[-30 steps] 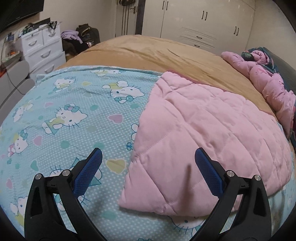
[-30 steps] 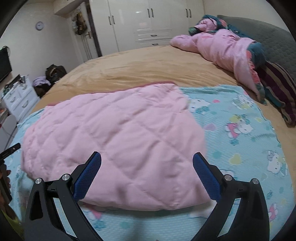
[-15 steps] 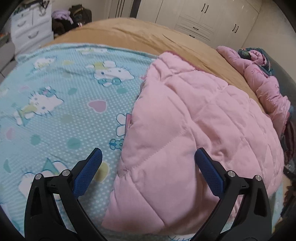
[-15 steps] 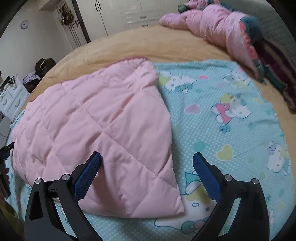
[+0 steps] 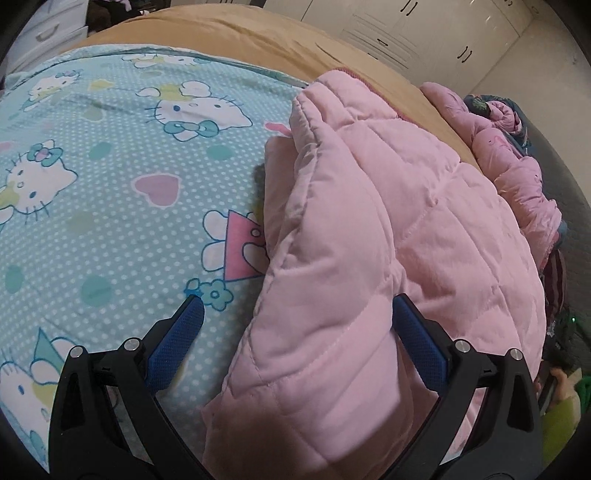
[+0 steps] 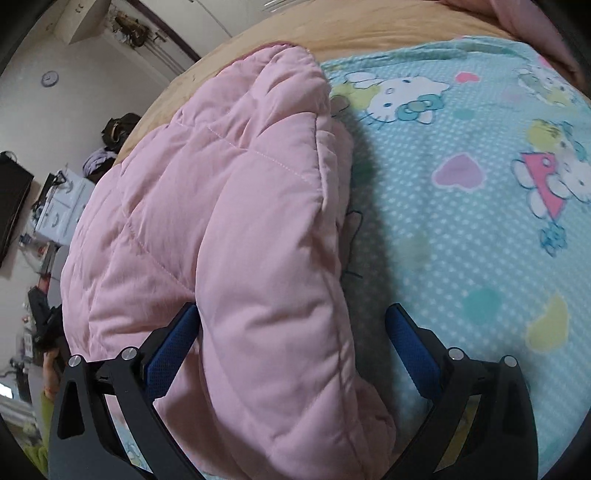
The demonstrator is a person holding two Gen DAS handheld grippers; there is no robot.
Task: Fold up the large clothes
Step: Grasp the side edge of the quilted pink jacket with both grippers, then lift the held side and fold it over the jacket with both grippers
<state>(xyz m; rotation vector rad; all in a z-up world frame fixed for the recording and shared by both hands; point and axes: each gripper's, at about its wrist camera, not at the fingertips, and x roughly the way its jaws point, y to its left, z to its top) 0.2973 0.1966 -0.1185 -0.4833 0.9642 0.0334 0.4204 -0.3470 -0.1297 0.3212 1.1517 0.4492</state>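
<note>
1. Your left hand-held gripper [image 5: 295, 328] is spread wide and grasps nothing. Its left finger hangs over the blue cartoon-cat blanket [image 5: 110, 206], and its right finger sits at the near edge of the pink quilted garment [image 5: 388, 240].
2. That garment lies folded on the blanket, on the bed. In your left wrist view it fills the right half, and its folded edge runs up the middle.
3. Beyond it lies the tan bedspread [image 5: 240, 40], with a second pink padded piece [image 5: 517, 162] bunched at the far right.
4. Your right hand-held gripper [image 6: 293, 325] is likewise released and straddles the garment's [image 6: 229, 221] near corner. Its left finger touches the padding, and its right finger is over bare blanket [image 6: 461, 229].
5. White wardrobe doors [image 5: 424, 33] stand behind the bed.
</note>
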